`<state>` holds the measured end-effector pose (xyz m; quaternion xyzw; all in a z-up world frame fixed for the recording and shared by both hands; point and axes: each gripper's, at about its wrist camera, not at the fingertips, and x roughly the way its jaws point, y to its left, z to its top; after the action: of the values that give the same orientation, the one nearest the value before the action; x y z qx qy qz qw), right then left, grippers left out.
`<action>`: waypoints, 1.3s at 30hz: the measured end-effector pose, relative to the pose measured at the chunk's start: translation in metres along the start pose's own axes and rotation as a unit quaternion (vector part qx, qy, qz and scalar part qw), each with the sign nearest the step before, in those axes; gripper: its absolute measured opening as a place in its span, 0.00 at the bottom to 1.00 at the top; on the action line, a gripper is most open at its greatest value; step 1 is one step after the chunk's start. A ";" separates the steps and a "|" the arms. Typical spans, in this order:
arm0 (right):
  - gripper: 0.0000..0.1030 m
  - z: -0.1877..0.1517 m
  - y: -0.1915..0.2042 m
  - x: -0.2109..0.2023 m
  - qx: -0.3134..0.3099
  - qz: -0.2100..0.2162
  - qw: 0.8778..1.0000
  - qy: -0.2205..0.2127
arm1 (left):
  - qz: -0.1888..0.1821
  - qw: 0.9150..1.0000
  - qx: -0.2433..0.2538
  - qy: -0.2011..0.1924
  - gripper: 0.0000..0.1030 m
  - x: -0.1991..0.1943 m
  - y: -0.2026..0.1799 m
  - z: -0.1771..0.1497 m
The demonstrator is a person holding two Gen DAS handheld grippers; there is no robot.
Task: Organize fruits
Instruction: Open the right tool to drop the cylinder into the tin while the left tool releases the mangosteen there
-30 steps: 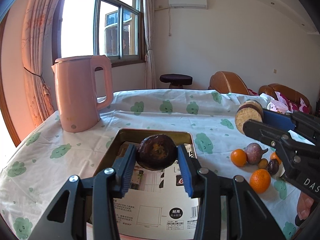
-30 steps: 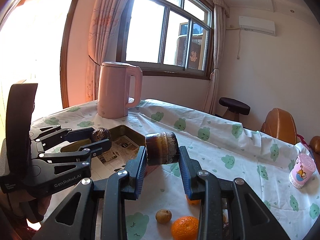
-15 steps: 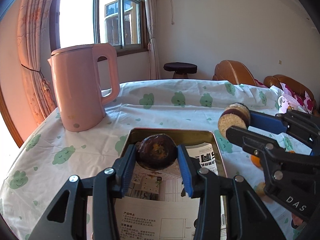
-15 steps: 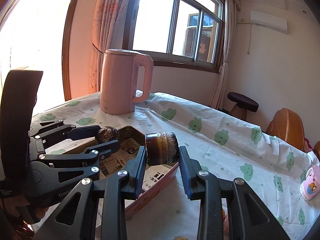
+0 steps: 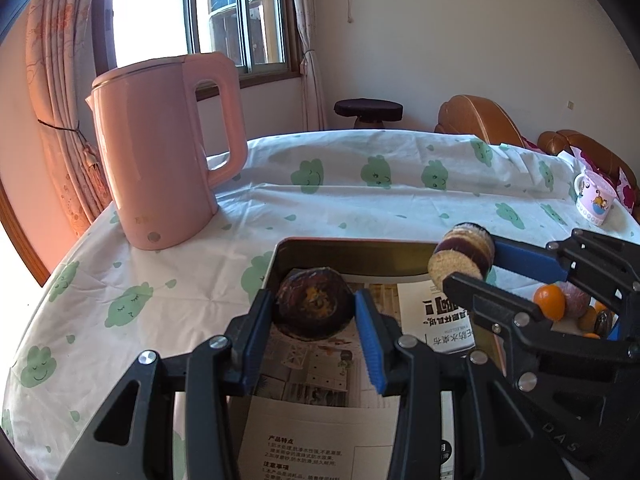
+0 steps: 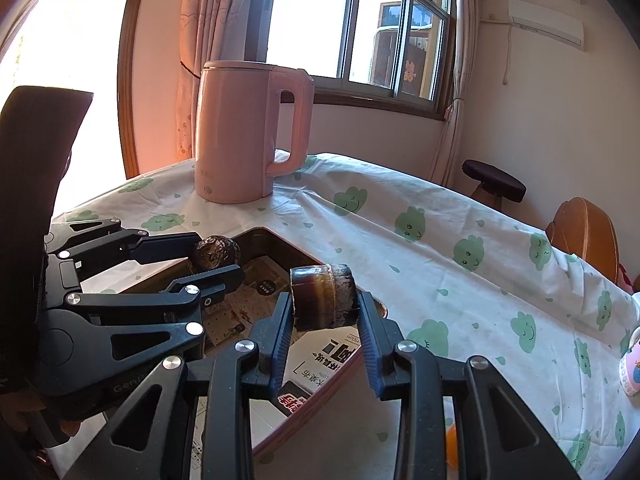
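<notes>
My left hand-held gripper (image 5: 315, 322) was clamped on a dark, wrinkled passion fruit (image 5: 314, 307), its blue pads pressed against both sides, and it hung over the far part of the metal tray (image 5: 356, 252) directly beneath it. Printed paper sheets (image 5: 316, 436) lined the tray below and nearer to me. Just to its right, my right hand-held gripper (image 6: 325, 322) was clamped on a short dark cylinder of fruit (image 6: 323, 298) with a pale fibrous cut end, held above the tray's right edge. Beyond that gripper on the right, I saw a small cluster of oranges (image 5: 551, 300) and a purplish fruit (image 5: 576, 300) lying on the bench (image 5: 360, 204), outside the tray. Further out to the left of my left gripper stood a pink kettle (image 5: 164, 152), upright on the cloud-patterned cloth. Far off on the right edge of the bench sat a pink patterned cup (image 5: 595, 198).
</notes>
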<state>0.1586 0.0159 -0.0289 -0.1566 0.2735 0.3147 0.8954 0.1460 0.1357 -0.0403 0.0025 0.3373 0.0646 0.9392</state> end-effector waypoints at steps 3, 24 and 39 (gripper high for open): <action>0.33 0.000 0.001 0.006 0.001 0.001 1.000 0.006 | 0.002 1.000 0.002 0.008 0.42 0.003 0.001 0.001; 0.34 -0.007 0.001 0.026 0.017 0.010 0.999 0.045 | 0.011 0.999 0.021 0.049 0.43 0.015 0.000 0.003; 0.54 -0.019 -0.013 -0.005 0.048 0.001 0.999 0.017 | -0.008 1.000 0.000 0.005 0.69 -0.015 -0.005 -0.011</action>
<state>0.1561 -0.0045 -0.0400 -0.1190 0.3038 0.2993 0.8966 0.1283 0.1288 -0.0391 -0.0006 0.3417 0.0567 0.9381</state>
